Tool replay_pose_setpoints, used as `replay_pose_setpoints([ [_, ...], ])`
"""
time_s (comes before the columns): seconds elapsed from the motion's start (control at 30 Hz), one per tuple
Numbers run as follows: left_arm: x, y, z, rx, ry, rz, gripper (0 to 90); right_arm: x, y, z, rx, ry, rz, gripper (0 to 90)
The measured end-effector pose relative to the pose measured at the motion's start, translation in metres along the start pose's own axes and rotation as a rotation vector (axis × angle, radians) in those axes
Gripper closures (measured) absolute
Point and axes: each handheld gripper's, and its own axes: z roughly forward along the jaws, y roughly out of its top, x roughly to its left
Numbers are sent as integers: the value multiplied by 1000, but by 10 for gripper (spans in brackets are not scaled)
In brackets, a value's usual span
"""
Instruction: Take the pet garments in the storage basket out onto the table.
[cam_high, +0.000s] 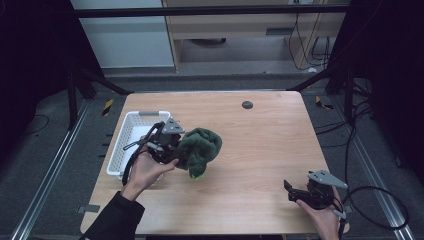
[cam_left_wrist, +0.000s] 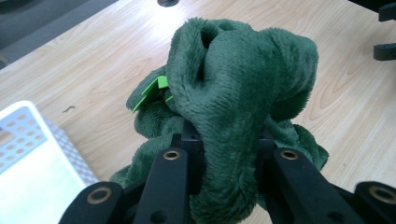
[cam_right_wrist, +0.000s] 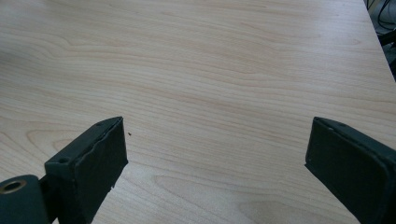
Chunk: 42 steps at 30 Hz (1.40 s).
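Observation:
A dark green plush cloth (cam_high: 200, 147) hangs bunched just above the wooden table (cam_high: 260, 145), a bright green tag (cam_left_wrist: 156, 88) poking from its folds. My left gripper (cam_high: 176, 149) is shut on it, beside the white basket (cam_high: 131, 131). In the left gripper view the black jaws pinch a thick fold of the cloth (cam_left_wrist: 233, 107), and the left gripper (cam_left_wrist: 229, 144) is half buried in the pile. My right gripper (cam_high: 290, 191) rests near the front right corner of the table, held by a hand. Seen in the right gripper view, the right gripper (cam_right_wrist: 217, 154) stands open over bare wood.
The white perforated basket (cam_left_wrist: 28, 154) lies at the table's left side, close to my left hand. A dark round grommet (cam_high: 247, 104) sits near the far edge of the table. Cables trail on the floor at the right.

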Motion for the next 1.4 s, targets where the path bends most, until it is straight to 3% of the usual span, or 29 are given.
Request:
replay_pose_setpoints([
  [0.63,-27,-2,44,72,-79,43,746,-1,0,0,-6,-6,-3,53],
  [1.4,-47,-17,90,140,-156,65,738,-1,0,0,-2,-3,0,54],
])
